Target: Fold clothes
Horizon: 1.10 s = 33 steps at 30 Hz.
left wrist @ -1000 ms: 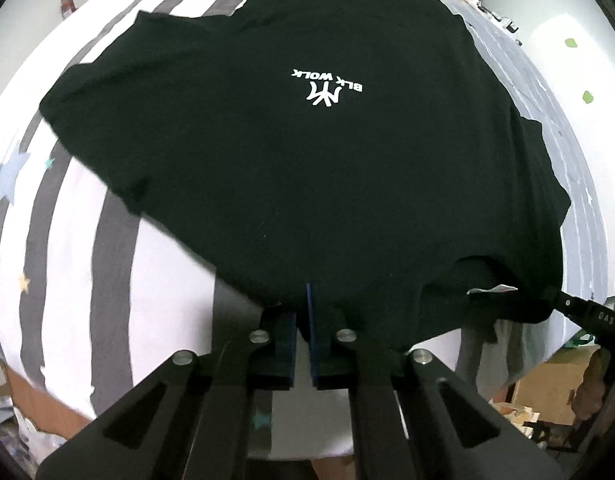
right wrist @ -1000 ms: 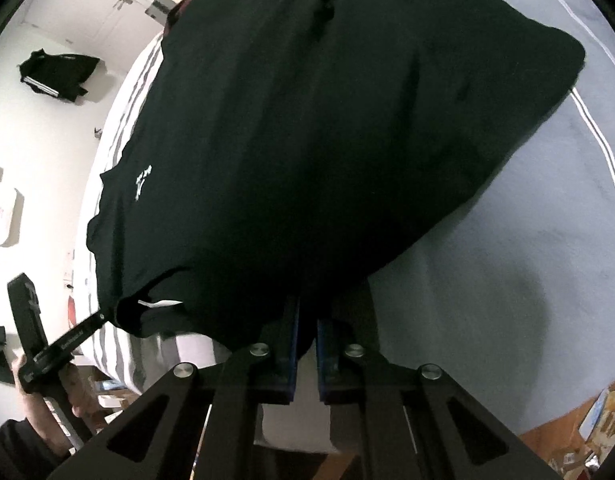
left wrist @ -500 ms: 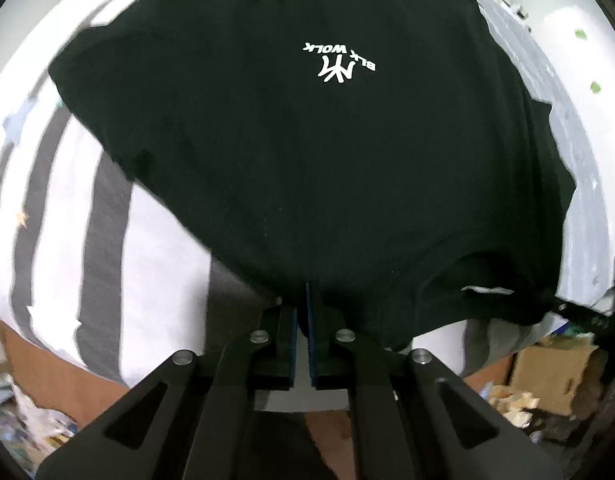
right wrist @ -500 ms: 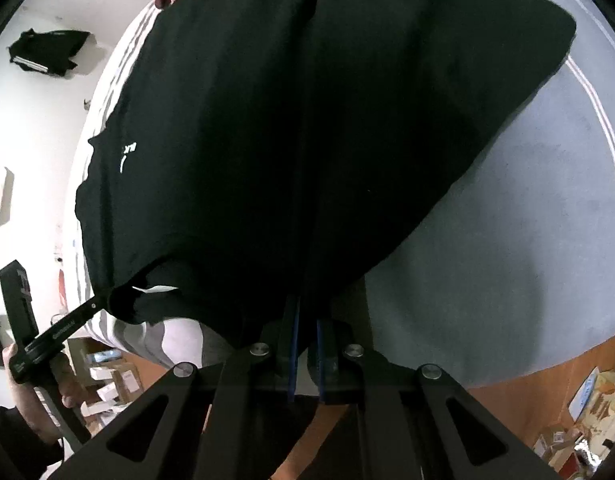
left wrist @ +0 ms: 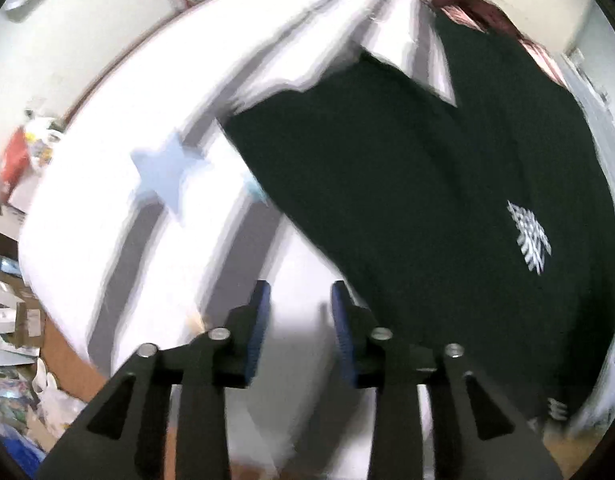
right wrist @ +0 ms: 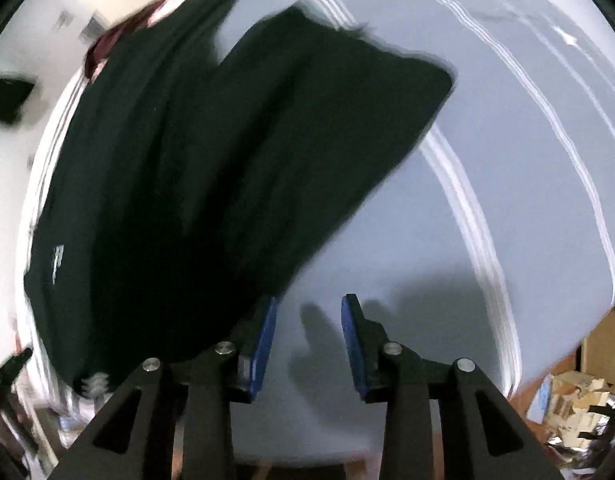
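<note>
A black T-shirt (left wrist: 447,184) with a small white chest print (left wrist: 529,236) lies spread on the bed. My left gripper (left wrist: 299,300) hangs over the striped sheet just left of the shirt's near edge; its jaws are opening and nothing is between them. In the right wrist view the same black T-shirt (right wrist: 195,184) fills the left half, one sleeve reaching out to the right. My right gripper (right wrist: 309,312) is beside the shirt's near right edge over the grey cover, its jaws opening with nothing between them. Both views are motion-blurred.
The bed has a white sheet with grey stripes and a pale blue star (left wrist: 163,176) on the left and a grey-blue cover with white lines (right wrist: 507,160) on the right. Cardboard boxes and clutter (right wrist: 575,400) sit on the floor past the bed's near edge.
Both grippers have let go of the shirt's near hem and their jaws have parted. The left one swung left, the right one swung right, and the shirt now lies on the bed.
</note>
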### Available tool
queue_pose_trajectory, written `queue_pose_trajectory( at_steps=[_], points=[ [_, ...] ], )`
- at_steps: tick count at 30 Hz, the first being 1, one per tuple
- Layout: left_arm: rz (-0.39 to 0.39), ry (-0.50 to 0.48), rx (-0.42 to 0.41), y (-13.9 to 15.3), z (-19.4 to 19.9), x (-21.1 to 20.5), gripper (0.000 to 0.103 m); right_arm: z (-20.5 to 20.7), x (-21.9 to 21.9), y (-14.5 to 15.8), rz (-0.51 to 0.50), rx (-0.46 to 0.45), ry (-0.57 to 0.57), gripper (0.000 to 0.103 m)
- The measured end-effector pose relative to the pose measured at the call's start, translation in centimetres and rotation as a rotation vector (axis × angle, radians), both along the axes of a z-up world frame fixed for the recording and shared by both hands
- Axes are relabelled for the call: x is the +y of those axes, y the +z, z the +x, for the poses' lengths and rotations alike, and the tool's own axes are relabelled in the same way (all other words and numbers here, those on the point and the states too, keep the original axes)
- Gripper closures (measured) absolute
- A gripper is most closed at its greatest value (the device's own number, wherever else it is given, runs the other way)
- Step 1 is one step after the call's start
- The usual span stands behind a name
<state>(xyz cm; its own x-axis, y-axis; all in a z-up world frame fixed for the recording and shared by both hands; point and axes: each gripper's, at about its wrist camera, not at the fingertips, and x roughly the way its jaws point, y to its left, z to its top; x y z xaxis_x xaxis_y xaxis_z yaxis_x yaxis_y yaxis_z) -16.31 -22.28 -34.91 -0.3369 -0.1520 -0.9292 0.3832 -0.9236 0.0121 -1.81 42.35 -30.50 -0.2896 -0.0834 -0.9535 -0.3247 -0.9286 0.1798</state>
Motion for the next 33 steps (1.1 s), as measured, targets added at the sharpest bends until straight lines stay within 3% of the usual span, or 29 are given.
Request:
queue_pose_trajectory(
  at_steps=[3,5,9,17,18,20,28,33],
  points=[
    [-0.043,0.079,0.061,-0.8,-3.2,-4.0,0.064,-3.8,2.6,-0.6,0.063,0.04,-0.066,0.072],
    [-0.07,0.08,0.081,-0.7,-8.2,-3.1,0.063,-6.1,3.9,-1.0,0.09,0.059,-0.105,0.072],
    [-0.104,0.039,0.067,-0.9,-11.2,-2.1,0.059,-8.7,6.2,-1.6,0.106,0.064,-0.114,0.071],
    [-0.109,0.035,-0.024,-4.4,-11.2,-2.6,0.062,-10.5,5.8,-3.4,0.072,0.049,-0.093,0.064],
    [-0.117,0.009,-0.033,-4.5,-11.5,-2.3,0.069,-10.6,5.8,-3.6,0.072,0.046,-0.098,0.064],
    [-0.139,-0.016,-0.052,-4.2,-11.8,-1.9,0.097,-10.7,5.9,-3.8,0.064,0.047,-0.111,0.064],
    [-0.142,0.027,-0.022,0.1,-8.8,-4.0,0.099,-11.9,7.1,-3.8,0.059,0.04,-0.128,0.064],
    [-0.144,0.023,-0.058,-1.4,-8.9,-5.4,0.099,-12.6,8.6,-4.0,0.054,0.05,-0.188,0.064]
  ],
)
